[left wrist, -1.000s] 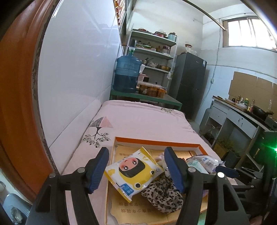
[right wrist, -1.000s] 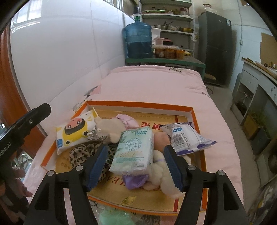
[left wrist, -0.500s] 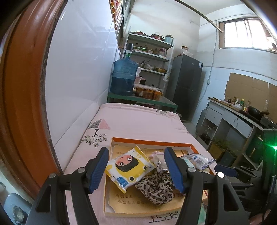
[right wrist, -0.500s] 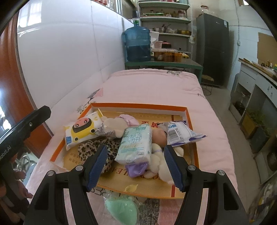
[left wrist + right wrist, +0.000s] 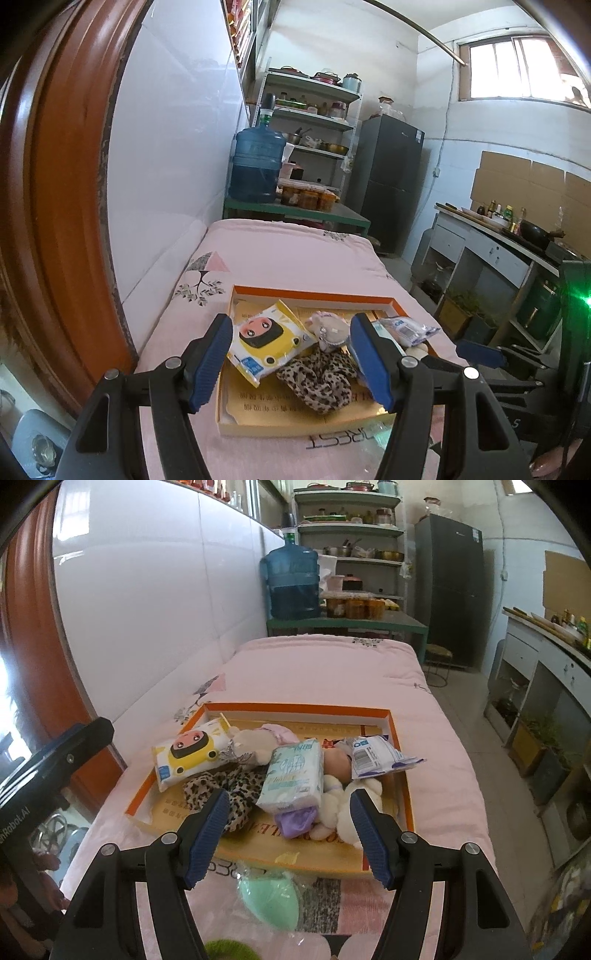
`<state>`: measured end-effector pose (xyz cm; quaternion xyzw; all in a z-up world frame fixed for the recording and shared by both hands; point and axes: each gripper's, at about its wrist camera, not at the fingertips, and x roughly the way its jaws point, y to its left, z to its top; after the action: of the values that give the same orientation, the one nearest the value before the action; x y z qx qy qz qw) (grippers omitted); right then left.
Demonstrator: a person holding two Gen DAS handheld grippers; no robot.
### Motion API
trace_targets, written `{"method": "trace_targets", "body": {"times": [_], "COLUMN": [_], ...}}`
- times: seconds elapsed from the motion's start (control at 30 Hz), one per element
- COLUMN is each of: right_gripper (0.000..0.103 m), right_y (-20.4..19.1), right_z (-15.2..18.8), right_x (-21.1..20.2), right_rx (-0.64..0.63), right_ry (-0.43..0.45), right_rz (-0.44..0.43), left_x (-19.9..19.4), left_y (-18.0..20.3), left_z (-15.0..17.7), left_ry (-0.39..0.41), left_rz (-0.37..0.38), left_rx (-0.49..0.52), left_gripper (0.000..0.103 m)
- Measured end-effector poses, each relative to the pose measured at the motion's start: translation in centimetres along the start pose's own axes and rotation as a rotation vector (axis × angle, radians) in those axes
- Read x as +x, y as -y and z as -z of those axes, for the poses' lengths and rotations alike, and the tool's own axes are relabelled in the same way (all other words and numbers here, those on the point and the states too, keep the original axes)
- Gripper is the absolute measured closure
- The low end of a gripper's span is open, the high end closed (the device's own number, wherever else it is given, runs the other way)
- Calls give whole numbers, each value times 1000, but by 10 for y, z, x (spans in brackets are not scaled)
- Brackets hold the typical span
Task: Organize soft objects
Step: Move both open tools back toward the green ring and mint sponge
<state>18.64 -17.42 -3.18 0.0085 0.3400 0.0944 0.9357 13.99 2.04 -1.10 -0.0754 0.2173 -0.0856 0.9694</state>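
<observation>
Soft items heaped in an orange-rimmed tray on a pink bed, both grippers held above the near end with jaws apart.

Left wrist view: left gripper [image 5: 291, 356] wide apart, clamped on nothing – framing the yellow cartoon wipes pack [image 5: 267, 341] and the leopard-print cloth [image 5: 319, 380] in the tray [image 5: 314, 294], a pale plush toy [image 5: 330, 328] just behind them and a clear blue-printed packet [image 5: 404, 327] to the right. Right wrist view: right gripper [image 5: 288, 830] likewise spread and empty – hovering over the tray's near edge, with a green-printed tissue pack [image 5: 293, 773] lying on a purple bag [image 5: 297, 821] and white plush [image 5: 343, 806]; wipes pack at the left, clear packet at the right, a mint-green soft item [image 5: 269, 895] outside the tray on the bed [image 5: 325, 672].
</observation>
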Motion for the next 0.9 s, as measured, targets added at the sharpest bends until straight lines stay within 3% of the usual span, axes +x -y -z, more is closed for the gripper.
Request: {"method": "trace_targets", "body": {"times": [0.9], "right_gripper": [34], "right_y": [-10], "right_z": [25], "right_x": [-54], "right_rx": [11], "right_ry": [39], "right_rz": [6], "left_x": [-44], "left_y": [14], "left_z": [20], "left_ry": [-22], "left_rz": [20], "left_rx": [38], "left_gripper": [37]}}
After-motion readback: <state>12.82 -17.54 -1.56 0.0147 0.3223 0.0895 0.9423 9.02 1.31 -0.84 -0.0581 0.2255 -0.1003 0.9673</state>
